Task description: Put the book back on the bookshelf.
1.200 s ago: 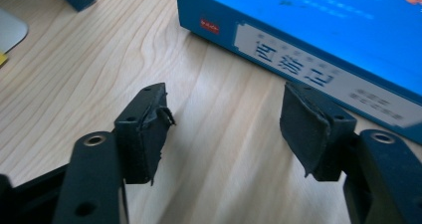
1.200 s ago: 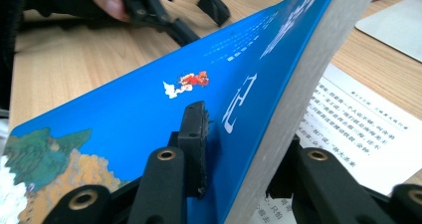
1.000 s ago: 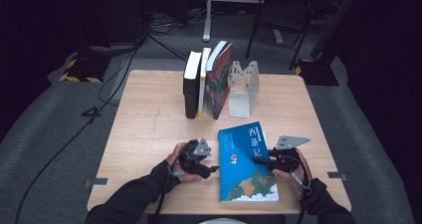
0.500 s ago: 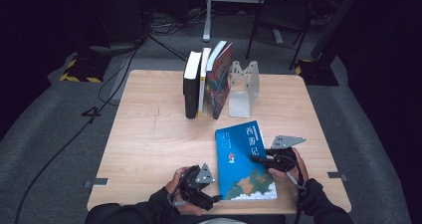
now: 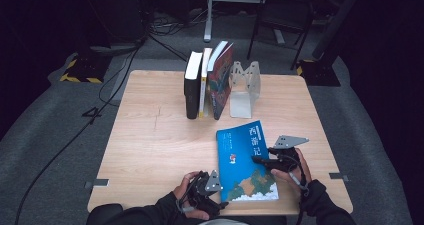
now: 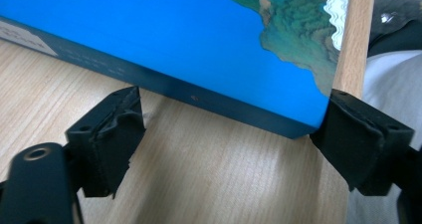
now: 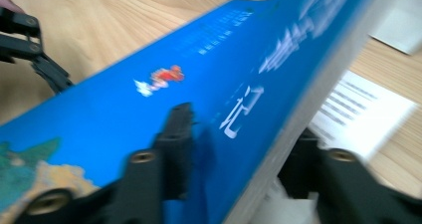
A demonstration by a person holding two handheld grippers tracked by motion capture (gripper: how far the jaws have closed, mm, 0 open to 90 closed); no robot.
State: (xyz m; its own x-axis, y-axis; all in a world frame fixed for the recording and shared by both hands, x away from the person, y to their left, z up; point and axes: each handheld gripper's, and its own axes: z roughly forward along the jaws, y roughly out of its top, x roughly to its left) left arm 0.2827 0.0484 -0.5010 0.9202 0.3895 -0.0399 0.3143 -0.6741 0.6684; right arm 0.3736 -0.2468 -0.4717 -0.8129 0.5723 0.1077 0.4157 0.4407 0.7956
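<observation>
A blue book [image 5: 240, 155] lies face up on the wooden table [image 5: 150, 150], near its front edge. My right gripper [image 5: 260, 160] reaches in from the book's right side. In the right gripper view its jaws [image 7: 239, 144] straddle the book's [image 7: 124, 104] long edge, one above the cover and one below, and have just been opening. My left gripper [image 5: 220, 202] sits at the book's near left corner. Its jaws [image 6: 234, 134] stand wide and have just been opening. That corner of the book [image 6: 174, 35] lies between them, close to the right pad [image 6: 358, 134].
Three upright books [image 5: 207, 80] stand at the back of the table against a pale metal bookend [image 5: 245, 87]. A white sheet with printed lines [image 7: 368, 109] shows beyond the book's edge. The table's front edge runs just behind my left gripper.
My left hand has drawn back toward the front edge, down to the book's near left corner. The right gripper has stayed at the book's right edge, and the book has hardly shifted.
</observation>
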